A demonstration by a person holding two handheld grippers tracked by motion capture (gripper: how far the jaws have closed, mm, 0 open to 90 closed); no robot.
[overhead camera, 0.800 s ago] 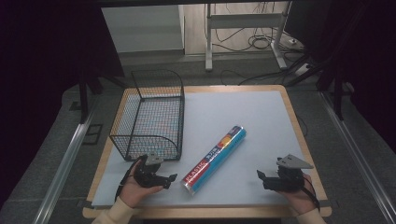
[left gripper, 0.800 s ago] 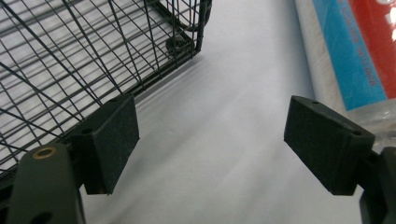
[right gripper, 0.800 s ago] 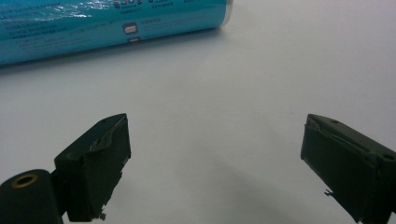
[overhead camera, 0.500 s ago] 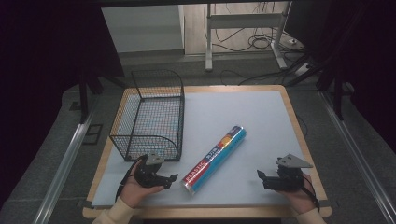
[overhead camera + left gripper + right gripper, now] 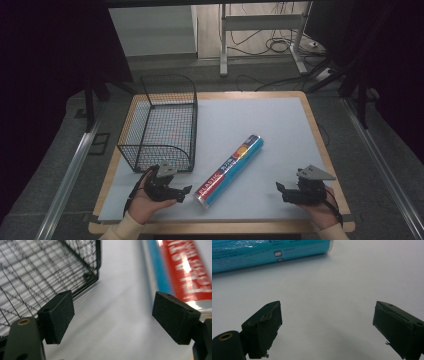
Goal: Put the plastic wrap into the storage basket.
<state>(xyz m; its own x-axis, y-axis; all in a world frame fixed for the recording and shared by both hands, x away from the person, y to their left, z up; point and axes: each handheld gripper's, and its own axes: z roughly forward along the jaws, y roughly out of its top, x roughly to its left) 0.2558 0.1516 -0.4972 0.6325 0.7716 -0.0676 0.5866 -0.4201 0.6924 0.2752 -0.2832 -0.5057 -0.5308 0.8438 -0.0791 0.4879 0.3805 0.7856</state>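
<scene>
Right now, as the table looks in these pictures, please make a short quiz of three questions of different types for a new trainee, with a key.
1. True or false: the roll lies inside the wire basket.
2. Multiple choice: the left gripper is A) shut on the roll, B) open near the roll's closer end, C) inside the basket.
3. Fill in: the right gripper is open and holds ____.

Key:
1. False: the roll lies on the grey mat, to the right of the basket.
2. B.
3. Nothing.
</scene>
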